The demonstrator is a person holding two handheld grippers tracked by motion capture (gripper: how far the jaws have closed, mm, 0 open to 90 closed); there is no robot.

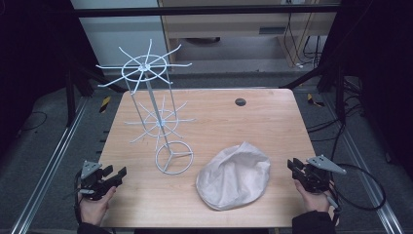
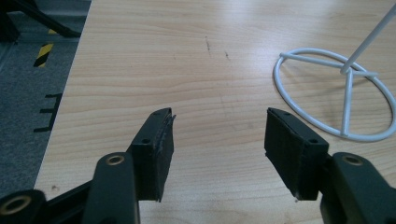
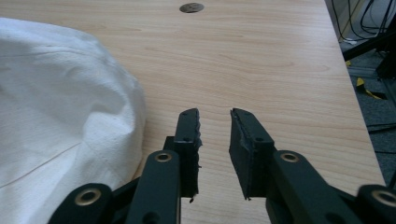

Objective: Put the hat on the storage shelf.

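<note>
While both of my hands sit at the near edge of the desk [image 1: 272,112], nothing is held in either tool. My left gripper [image 1: 117,174] rests at the near left corner, and in the left gripper view [image 2: 217,135] its jaws stand wide apart with only bare wood between them; the round base ring of the white wire rack [image 1: 174,157] lies ahead and to the right of them there [image 2: 336,93], well clear of the pads. My right gripper [image 1: 293,166] is at the near right edge, and in the right gripper view [image 3: 215,133] its jaws are drawn close with a narrow gap between them, gripping nothing. The white cloth bag [image 1: 234,176] lies slumped on the near half of the desk, between the rack's base and my right hand [image 1: 314,200]; in the right gripper view it bulks just to the left of the left jaw [image 3: 60,126], and I cannot quite tell whether the fabric brushes that jaw's arm or only sits beside it. The rack stands upright on the left half of the desk, with two spoked tiers on its thin pole. A small dark round cap [image 1: 240,102] sits in the wood near the far edge [image 3: 192,7].
</note>
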